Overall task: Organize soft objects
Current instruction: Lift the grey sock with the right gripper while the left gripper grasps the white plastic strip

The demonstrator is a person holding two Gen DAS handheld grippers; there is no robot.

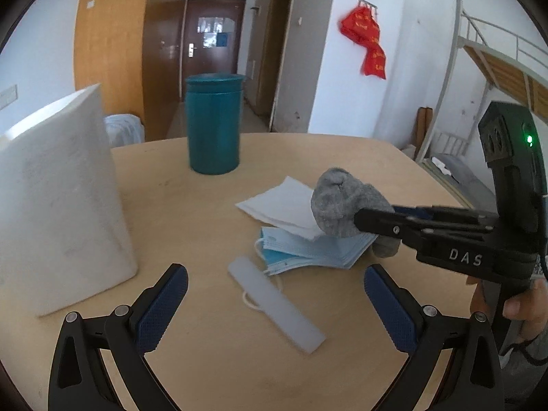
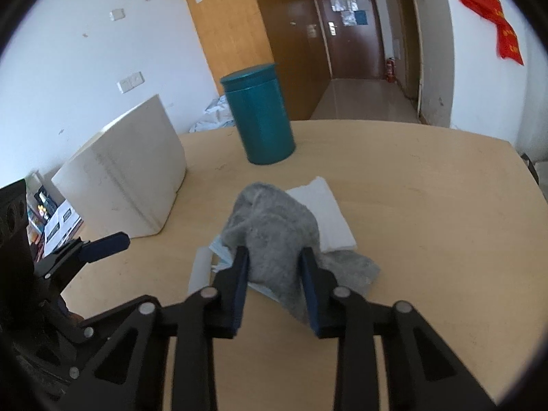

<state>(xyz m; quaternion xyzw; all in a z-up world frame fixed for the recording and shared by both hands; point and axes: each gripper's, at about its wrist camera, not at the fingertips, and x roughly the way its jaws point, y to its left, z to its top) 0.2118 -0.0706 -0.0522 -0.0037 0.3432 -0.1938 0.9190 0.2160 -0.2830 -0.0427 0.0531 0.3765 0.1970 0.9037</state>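
Observation:
A grey sock [image 2: 274, 226] is bunched between the blue pads of my right gripper [image 2: 274, 251], which is shut on it; one end trails onto the table at the right. In the left wrist view the right gripper [image 1: 359, 217] comes in from the right and holds the sock [image 1: 342, 205] just above a stack of blue face masks [image 1: 308, 250] and a folded white tissue [image 1: 284, 205]. My left gripper [image 1: 275, 272] stands open in front of the masks, with nothing gripped; a pale plastic strip [image 1: 277, 308] lies on the table between its fingers.
A teal lidded canister [image 1: 212, 126] stands at the back of the wooden table [image 1: 205, 359]. A white foam box [image 1: 58, 198] fills the left side. A hand [image 1: 524, 304] holds the right gripper's handle. The table's far and right edges are near.

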